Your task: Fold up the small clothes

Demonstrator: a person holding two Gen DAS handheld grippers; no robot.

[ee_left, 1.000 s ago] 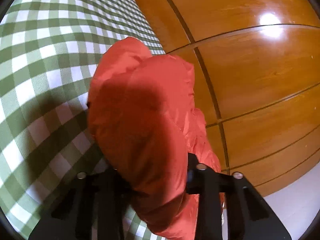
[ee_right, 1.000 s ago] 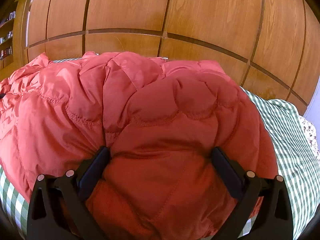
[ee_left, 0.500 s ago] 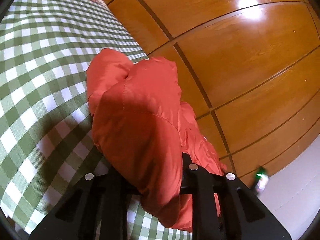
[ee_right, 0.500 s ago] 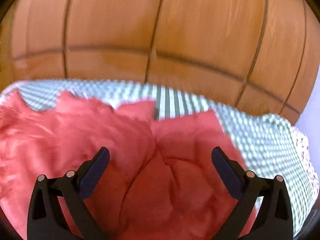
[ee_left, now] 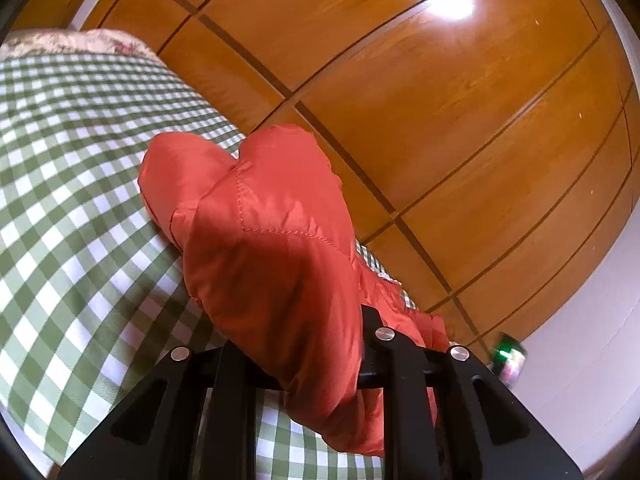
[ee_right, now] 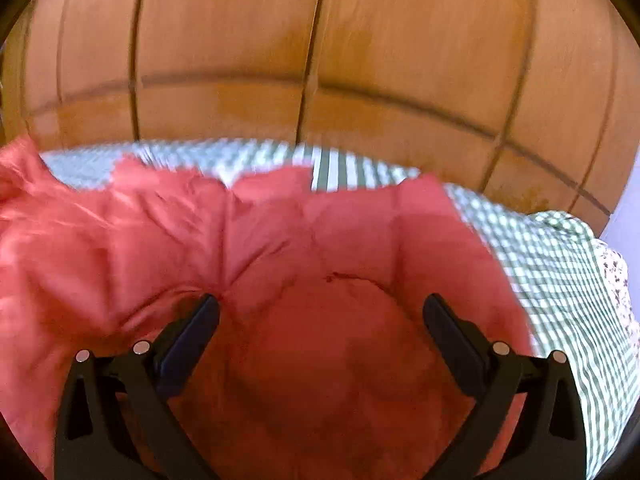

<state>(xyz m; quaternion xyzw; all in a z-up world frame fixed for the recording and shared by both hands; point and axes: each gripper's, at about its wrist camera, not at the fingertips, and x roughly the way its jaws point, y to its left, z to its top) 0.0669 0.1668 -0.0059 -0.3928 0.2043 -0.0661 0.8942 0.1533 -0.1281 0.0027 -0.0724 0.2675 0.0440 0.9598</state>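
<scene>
Two grippers | left gripper (ee_left: 304,360) jaws clamp jacket (ee_left: 272,248) | right gripper (ee_right: 320,312) jaws apart

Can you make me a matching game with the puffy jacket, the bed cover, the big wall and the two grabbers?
Things:
1. puffy jacket
2. bed cover
3. wall panels
4. left gripper
5. right gripper

Descriptions:
A. shiny orange-brown wood
B. jaws wide apart, over the fabric
C. green and white checks
D. orange-red and quilted
E. pinching a fold of fabric

Pairs: 1-D, 2-C, 3-A, 4-E, 5-B
</scene>
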